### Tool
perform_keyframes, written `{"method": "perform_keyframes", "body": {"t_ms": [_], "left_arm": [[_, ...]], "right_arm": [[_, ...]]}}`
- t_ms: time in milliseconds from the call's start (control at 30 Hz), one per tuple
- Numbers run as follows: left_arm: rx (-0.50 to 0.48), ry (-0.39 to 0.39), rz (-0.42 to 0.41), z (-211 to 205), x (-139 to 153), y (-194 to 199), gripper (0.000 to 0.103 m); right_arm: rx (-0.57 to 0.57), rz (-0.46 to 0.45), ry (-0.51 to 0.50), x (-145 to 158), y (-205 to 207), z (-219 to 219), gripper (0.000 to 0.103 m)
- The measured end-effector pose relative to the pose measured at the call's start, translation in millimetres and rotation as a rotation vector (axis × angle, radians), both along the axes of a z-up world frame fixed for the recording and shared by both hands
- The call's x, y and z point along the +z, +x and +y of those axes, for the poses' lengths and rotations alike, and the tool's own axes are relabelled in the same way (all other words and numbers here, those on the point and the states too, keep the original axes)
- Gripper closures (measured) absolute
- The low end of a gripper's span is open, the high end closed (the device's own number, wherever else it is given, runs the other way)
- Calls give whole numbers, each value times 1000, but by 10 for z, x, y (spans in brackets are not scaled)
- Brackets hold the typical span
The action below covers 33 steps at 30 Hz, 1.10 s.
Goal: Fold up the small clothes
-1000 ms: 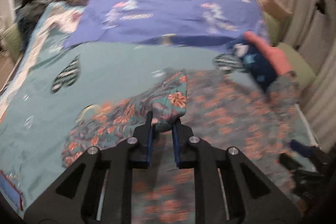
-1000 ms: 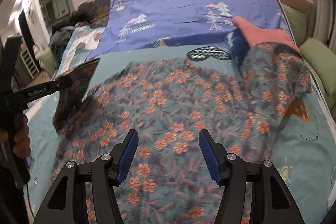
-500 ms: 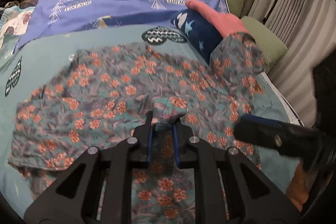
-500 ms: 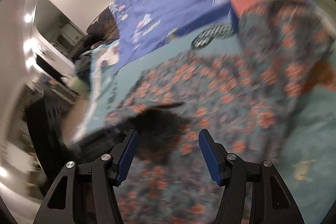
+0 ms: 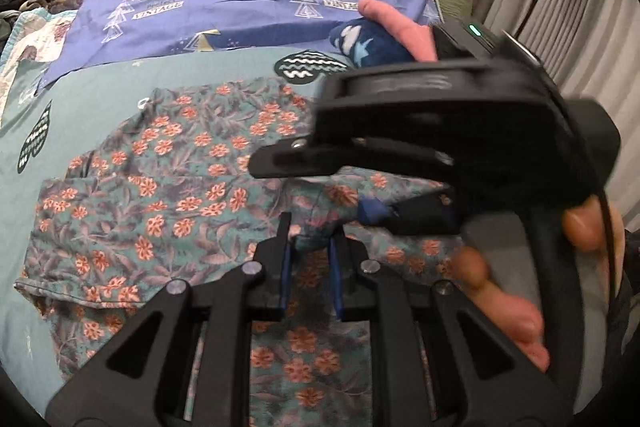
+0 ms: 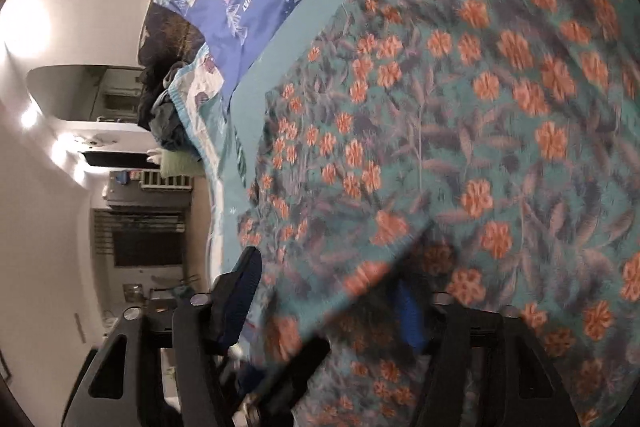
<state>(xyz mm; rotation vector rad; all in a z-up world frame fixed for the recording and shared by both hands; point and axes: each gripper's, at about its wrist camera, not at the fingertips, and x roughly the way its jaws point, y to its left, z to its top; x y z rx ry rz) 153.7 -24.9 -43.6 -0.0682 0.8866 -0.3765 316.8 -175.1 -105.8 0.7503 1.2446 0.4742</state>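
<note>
Our left gripper has its jaws pinched shut on a bunched fold of the floral garment, which lies spread on the teal bedsheet. Our right gripper, rolled sideways, is wide open around a raised edge of that garment. We risk the small pinch slipping, or the right closing on two layers, skewing the fold.

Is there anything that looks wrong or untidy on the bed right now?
Nothing is damaged. The floral garment lies rumpled and uneven on the teal sheet, one edge lifted in the left gripper.
</note>
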Motion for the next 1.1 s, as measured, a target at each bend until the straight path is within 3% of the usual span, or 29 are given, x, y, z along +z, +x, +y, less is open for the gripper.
{"method": "perform_keyframes", "body": {"t_ms": [33,200,267,367,533,667,833,1000,1100], "left_arm": [[-8,-2,0,-30,10,-8,85],[-40,-14,-13,-289,91,29,85],[-66,-28,-25,-428,126,50,85],[-84,-32,-26,-587,117,69,85],[-116,-58,9,-743,-6,50,80],[-123,-17,9,-650,-57,-64,56],[-20,92,-64,-43,-52,-258,50],[302,136,-14,1233,-166,-31,50],[473,98,51,1984,-296,196,49]], "right_arm": [[17,-37,-48,69,24,19,98],[26,-319,-386,632,-24,71,99],[21,-380,-472,753,-63,-18,99],[-11,-388,-532,761,-85,-296,99],[-76,-322,-500,529,-73,-723,99],[-85,-299,-554,365,-130,-800,95],[-113,-299,-516,407,-355,-984,90],[-49,-317,-522,470,-646,-954,83],[-25,-293,-531,400,-709,-918,80]]}}
